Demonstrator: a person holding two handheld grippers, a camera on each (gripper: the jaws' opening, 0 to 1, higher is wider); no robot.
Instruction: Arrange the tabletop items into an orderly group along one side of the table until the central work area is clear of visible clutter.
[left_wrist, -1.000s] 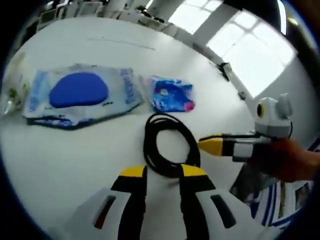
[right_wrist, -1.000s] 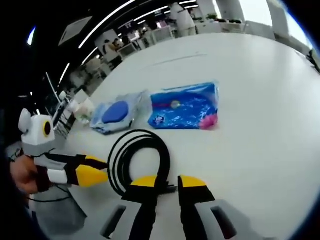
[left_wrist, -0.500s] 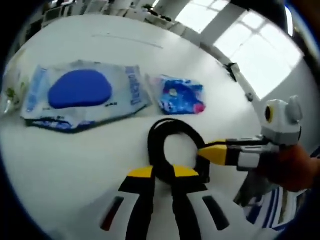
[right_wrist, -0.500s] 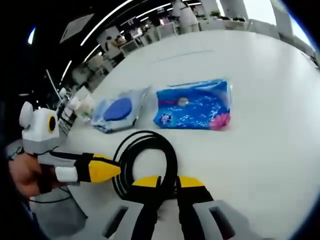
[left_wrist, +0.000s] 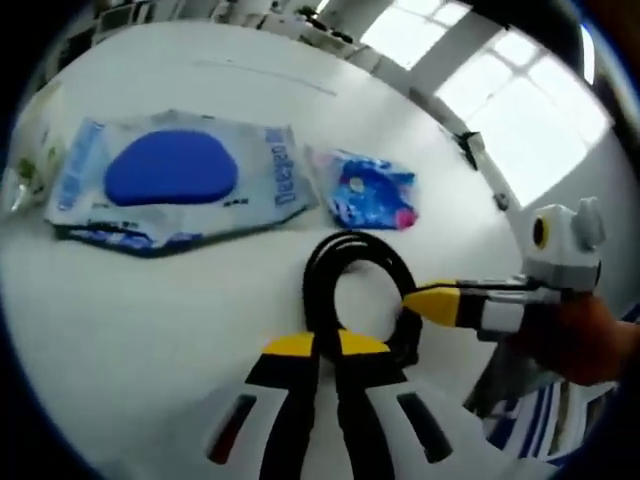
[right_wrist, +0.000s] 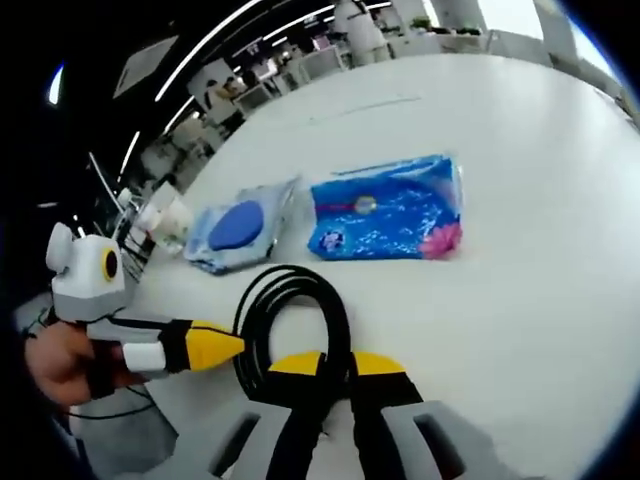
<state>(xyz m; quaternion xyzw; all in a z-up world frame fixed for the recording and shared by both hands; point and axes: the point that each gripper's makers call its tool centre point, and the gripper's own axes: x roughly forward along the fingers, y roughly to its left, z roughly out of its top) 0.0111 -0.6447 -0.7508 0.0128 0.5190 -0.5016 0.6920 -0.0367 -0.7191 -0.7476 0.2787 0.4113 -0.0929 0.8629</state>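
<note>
White table (left_wrist: 120, 330), bright windows beyond its far edge in the left gripper view; office desks and ceiling strip lights beyond it in the right gripper view.

Left gripper (left_wrist: 326, 345): yellow-tipped jaws nearly together, pinching the near side of the black cable coil (left_wrist: 358, 290). In the right gripper view it (right_wrist: 225, 346) enters from the left, held by a hand (right_wrist: 60, 362), its yellow tip beside the coil's left side.

Right gripper (right_wrist: 338, 361): jaws narrow, closed on the coil's near loop (right_wrist: 295, 320). In the left gripper view it (left_wrist: 425, 300) enters from the right, yellow tip touching the coil's right side, a hand (left_wrist: 580, 345) behind it.

Cable coil: flat on the table, just in front of both grippers, several black turns.

Small blue pack (left_wrist: 365, 188): printed, pink corner, lies just past the coil. In the right gripper view (right_wrist: 385, 210) it lies to the right of the wipes.

Wipes pack (left_wrist: 170, 185): pale, with a blue oval lid, flat, beside the small pack, edges close or touching; also in the right gripper view (right_wrist: 235, 228).

Clear bag (left_wrist: 25, 165): at the table edge beyond the wipes, contents unclear.
</note>
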